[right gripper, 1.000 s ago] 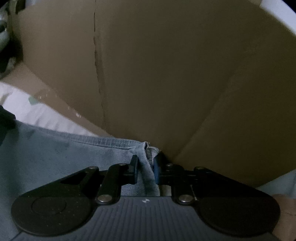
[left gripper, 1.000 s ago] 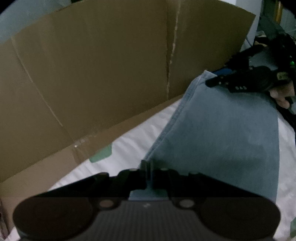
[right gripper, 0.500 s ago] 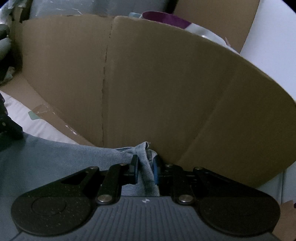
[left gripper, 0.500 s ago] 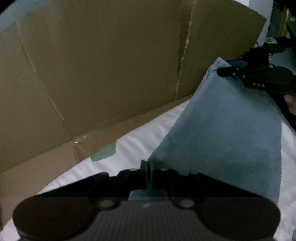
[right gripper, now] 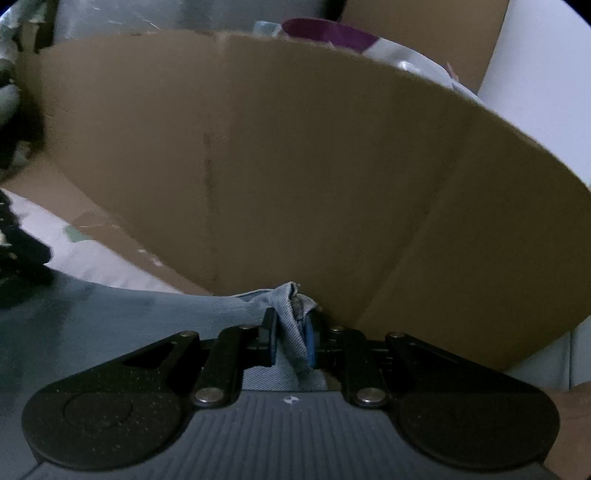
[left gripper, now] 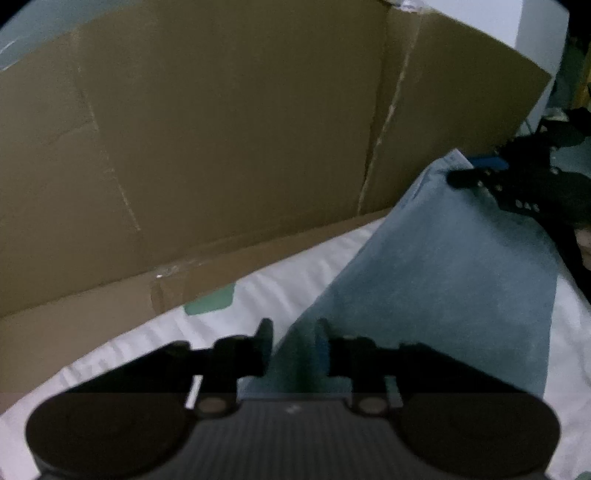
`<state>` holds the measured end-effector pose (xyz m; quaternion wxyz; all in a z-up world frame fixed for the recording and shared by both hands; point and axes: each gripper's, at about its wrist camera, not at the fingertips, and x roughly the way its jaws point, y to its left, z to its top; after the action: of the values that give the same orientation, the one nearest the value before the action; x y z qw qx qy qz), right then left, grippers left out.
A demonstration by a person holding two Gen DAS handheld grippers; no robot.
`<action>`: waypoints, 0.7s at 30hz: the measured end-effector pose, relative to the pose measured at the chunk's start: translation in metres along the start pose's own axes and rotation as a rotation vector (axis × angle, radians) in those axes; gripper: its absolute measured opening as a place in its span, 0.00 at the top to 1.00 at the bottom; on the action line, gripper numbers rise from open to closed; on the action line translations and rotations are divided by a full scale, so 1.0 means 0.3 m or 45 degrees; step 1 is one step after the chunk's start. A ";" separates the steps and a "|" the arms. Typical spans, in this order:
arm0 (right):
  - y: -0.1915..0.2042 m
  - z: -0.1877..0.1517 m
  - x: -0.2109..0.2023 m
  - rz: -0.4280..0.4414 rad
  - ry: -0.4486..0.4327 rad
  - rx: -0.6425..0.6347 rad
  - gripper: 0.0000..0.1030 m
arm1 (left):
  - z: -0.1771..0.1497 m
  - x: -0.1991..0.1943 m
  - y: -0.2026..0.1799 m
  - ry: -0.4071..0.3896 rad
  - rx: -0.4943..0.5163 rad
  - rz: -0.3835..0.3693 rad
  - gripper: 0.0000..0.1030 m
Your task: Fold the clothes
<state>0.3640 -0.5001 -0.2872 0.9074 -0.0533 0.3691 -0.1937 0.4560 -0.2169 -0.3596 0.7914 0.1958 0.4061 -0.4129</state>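
A piece of blue denim clothing [left gripper: 454, 280] lies stretched over a white sheet [left gripper: 280, 291]. My left gripper [left gripper: 293, 332] has its jaws parted around the near denim corner, no longer pinching it. My right gripper [right gripper: 291, 328] is shut on the far denim corner [right gripper: 291, 299], which bunches up between its pads. The right gripper also shows in the left wrist view [left gripper: 517, 184] at the far end of the cloth.
A tall brown cardboard wall [left gripper: 221, 147] stands close behind the sheet and fills the right wrist view [right gripper: 295, 166]. A green patch [left gripper: 210, 304] marks the sheet near the cardboard. Clutter sits beyond the wall's top edge [right gripper: 325, 33].
My left gripper's jaws have parted; they were shut on the denim corner. Both grippers have drawn back from the cardboard, and the right one has tilted up.
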 end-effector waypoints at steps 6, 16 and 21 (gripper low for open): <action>0.007 -0.036 -0.062 -0.034 -0.022 -0.061 0.86 | -0.028 -0.028 0.011 -0.017 -0.037 0.012 0.69; -0.008 -0.012 0.017 -0.083 0.004 -0.005 0.84 | -0.061 -0.027 0.031 -0.020 -0.057 0.037 0.68; 0.011 -0.035 0.055 -0.110 0.010 -0.007 0.68 | -0.060 -0.033 0.027 -0.034 -0.058 0.036 0.67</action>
<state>0.3686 -0.5029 -0.3063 0.8966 -0.0708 0.3704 -0.2321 0.4506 -0.1957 -0.3623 0.8067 0.1780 0.4020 -0.3949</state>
